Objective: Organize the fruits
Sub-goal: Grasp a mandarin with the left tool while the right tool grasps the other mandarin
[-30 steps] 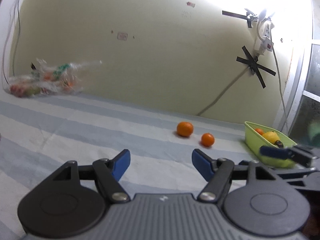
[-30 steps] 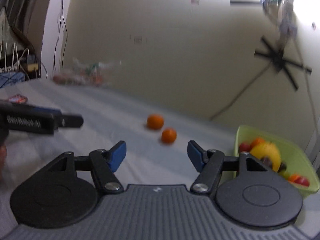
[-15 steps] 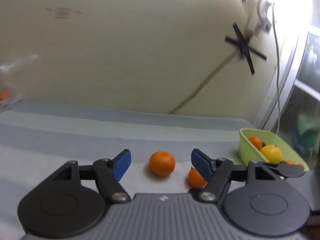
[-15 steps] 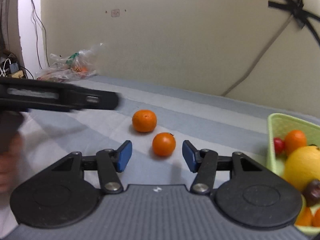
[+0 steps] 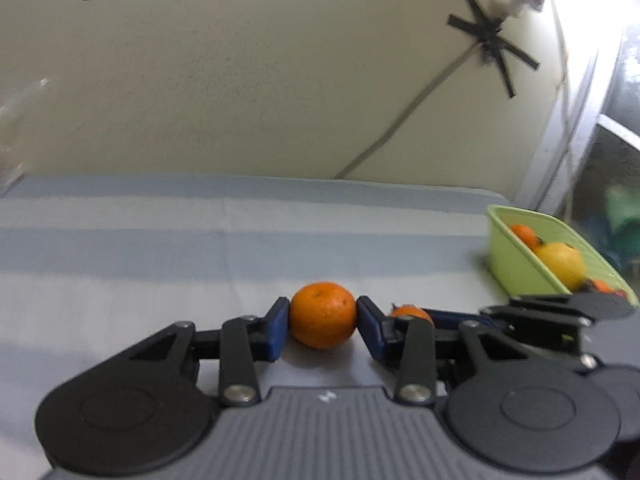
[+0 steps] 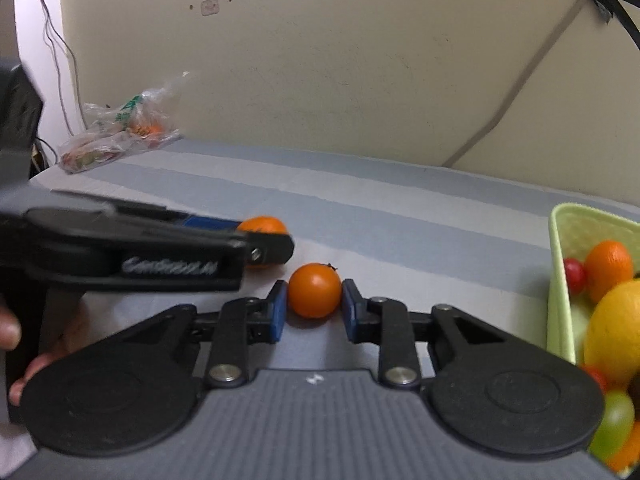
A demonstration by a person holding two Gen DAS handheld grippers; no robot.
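Two loose oranges on the striped bench (image 5: 120, 264). Larger orange (image 5: 322, 315) clamped between the blue fingers (image 5: 276, 330) of the left gripper (image 5: 322, 328). Smaller orange (image 6: 314, 290) framed by the right gripper (image 6: 314, 310), pads just beside its skin, contact unclear. One green basket (image 6: 560, 280) at right, holding several fruits. One plastic bag (image 6: 116, 136) by the wall.

The left gripper (image 5: 322, 322) lies low and level, its blue pads (image 5: 277, 330) pressed on either side of an orange (image 5: 322, 315); the right gripper (image 6: 313, 307) sits just beside it, pads (image 6: 277, 312) touching a smaller orange (image 6: 314, 289); bare fingers (image 6: 8, 330) grip the left handle.
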